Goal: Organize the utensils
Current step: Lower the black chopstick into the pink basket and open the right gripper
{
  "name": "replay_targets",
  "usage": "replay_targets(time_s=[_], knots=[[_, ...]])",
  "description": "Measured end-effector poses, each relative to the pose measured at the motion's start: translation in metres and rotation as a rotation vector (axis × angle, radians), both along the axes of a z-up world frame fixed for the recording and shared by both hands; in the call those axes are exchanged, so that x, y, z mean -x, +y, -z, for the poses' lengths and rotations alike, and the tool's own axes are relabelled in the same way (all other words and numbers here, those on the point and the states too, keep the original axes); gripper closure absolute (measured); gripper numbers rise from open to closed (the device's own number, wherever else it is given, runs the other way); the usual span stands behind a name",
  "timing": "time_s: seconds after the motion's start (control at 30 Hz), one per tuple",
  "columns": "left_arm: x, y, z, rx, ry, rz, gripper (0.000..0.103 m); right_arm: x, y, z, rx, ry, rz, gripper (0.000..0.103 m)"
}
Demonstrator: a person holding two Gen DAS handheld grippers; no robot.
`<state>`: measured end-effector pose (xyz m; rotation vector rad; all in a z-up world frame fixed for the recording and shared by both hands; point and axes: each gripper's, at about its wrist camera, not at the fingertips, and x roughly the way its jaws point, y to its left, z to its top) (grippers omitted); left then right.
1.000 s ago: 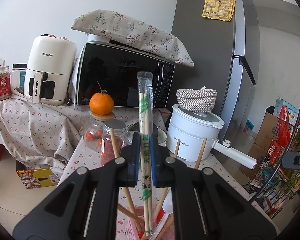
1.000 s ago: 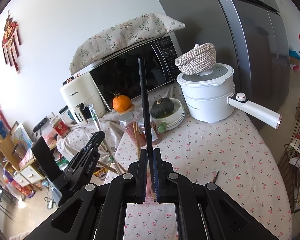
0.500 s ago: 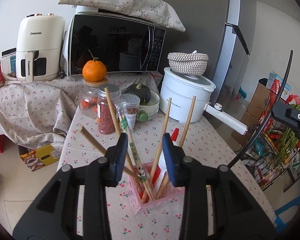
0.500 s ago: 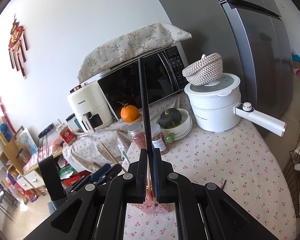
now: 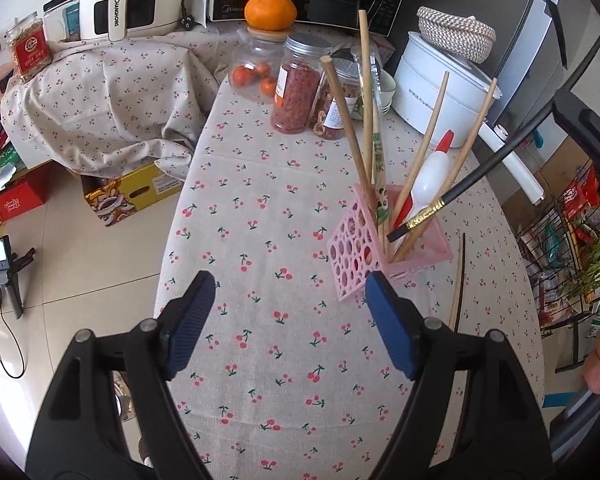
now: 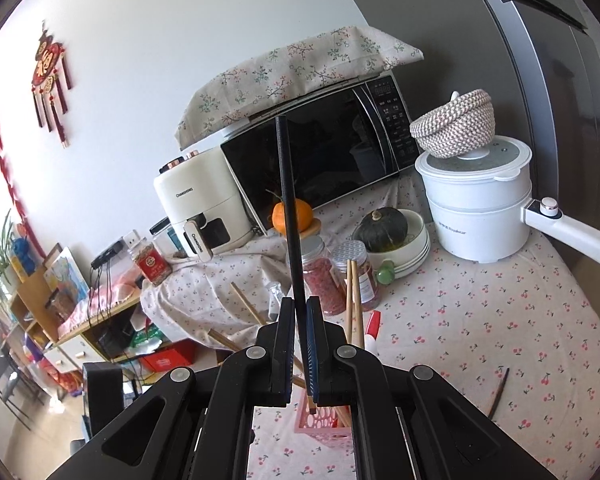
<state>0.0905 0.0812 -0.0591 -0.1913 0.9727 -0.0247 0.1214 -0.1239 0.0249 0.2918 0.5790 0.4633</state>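
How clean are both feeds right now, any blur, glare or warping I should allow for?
Left wrist: sharp and evenly daylit, the pink basket crisp, edges bowed by the fisheye, the open left claw blocking the bottom. Right wrist: the fridge curves strongly, the microwave door mirrors the room, and the black chopstick stays sharp.

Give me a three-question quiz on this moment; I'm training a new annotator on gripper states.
1. True or false: the left gripper holds a chopstick.
2. What does the right gripper grip? A) black chopstick B) glue bottle C) orange
3. Fill in: the black chopstick's tip hangs over the pink ____.

Key: 1 false, its jaws stand wide apart and bare. 2 A. 3 basket.
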Motion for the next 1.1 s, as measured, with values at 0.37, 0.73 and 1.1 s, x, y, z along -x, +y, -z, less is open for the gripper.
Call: replay_targets(time_s=[0.37,0.73,1.1], knots=[[-0.001,-0.017,0.0,0.067,0.028,0.058,0.02,0.003,-0.015,0.007,-0.014,0.055,-0.021,0.051],[0.01,-0.064,0.006,0.006,0.051,0.17,0.016,0.034,-0.098,0.006,0.074,0.139,0.159,0.03],[0.016,-0.122,0.024,-0.029,0.09,0.254,0.016,0.041,-0.165,0.074,0.222,0.445,0.22,0.024]])
